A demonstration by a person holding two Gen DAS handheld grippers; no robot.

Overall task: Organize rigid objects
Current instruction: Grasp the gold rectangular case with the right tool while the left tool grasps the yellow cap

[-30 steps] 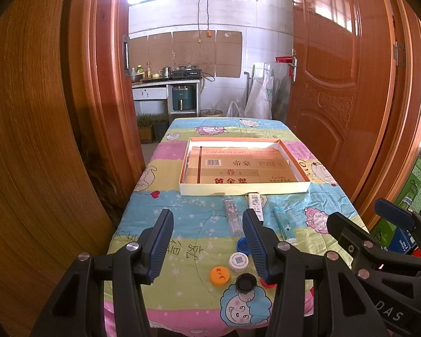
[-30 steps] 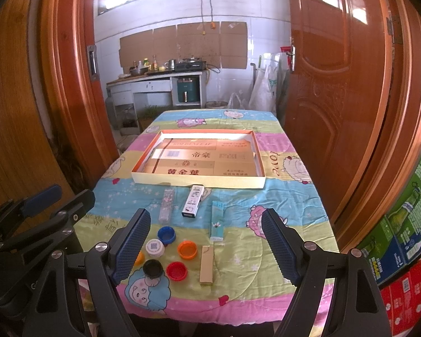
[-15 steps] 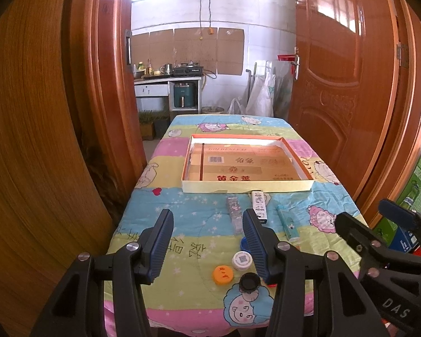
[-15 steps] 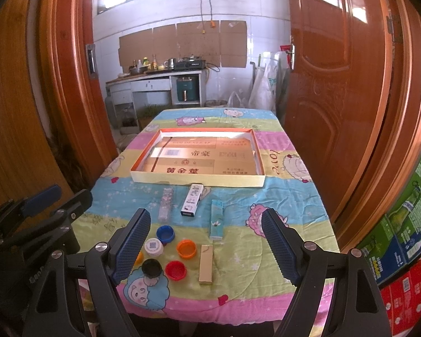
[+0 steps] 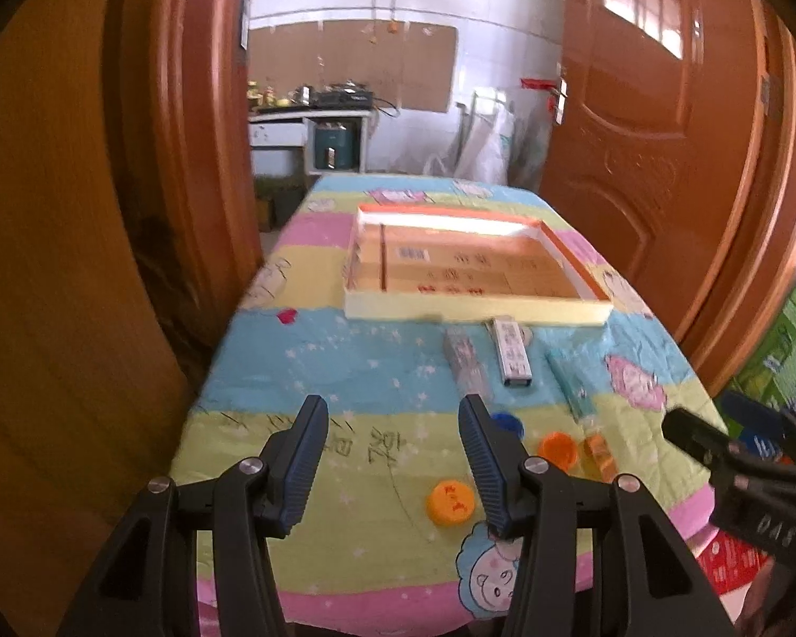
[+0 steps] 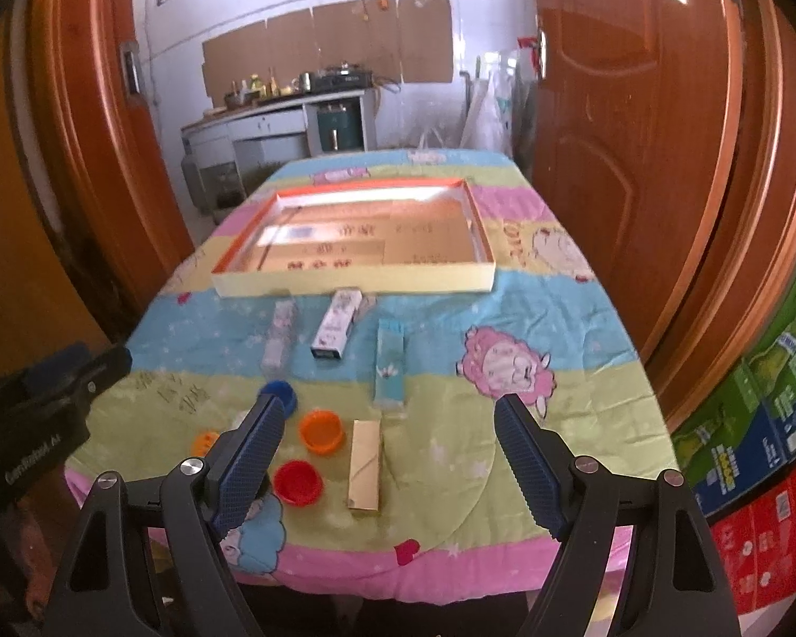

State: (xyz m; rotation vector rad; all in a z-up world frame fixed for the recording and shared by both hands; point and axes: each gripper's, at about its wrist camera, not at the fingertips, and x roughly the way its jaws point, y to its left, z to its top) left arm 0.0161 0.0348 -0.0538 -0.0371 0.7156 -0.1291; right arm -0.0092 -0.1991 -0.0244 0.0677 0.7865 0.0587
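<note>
A shallow cardboard tray [image 6: 355, 281] [image 5: 477, 313] lies mid-table on a cartoon tablecloth. In front of it lie a clear box [image 6: 278, 339], a white box [image 6: 337, 326], a teal box [image 6: 390, 366] and a tan box [image 6: 365, 464]. Several bottle caps sit near the front: blue [image 6: 280, 392], orange [image 6: 321, 430], red [image 6: 297, 483], and an orange one [image 5: 450, 501]. My left gripper [image 5: 392, 456] is open and empty over the front left. My right gripper [image 6: 387, 470] is open and empty above the tan box and caps.
Wooden doors [image 6: 637, 159] flank the table on both sides. Stacked printed cartons [image 6: 759, 451] stand at the right. A kitchen counter [image 6: 292, 106] is behind the table. The table's front edge [image 6: 398, 557] is close below the grippers.
Both grippers have moved forward and lower over the table; the caps and boxes look larger. The left view has swung right. Nothing was grasped.
</note>
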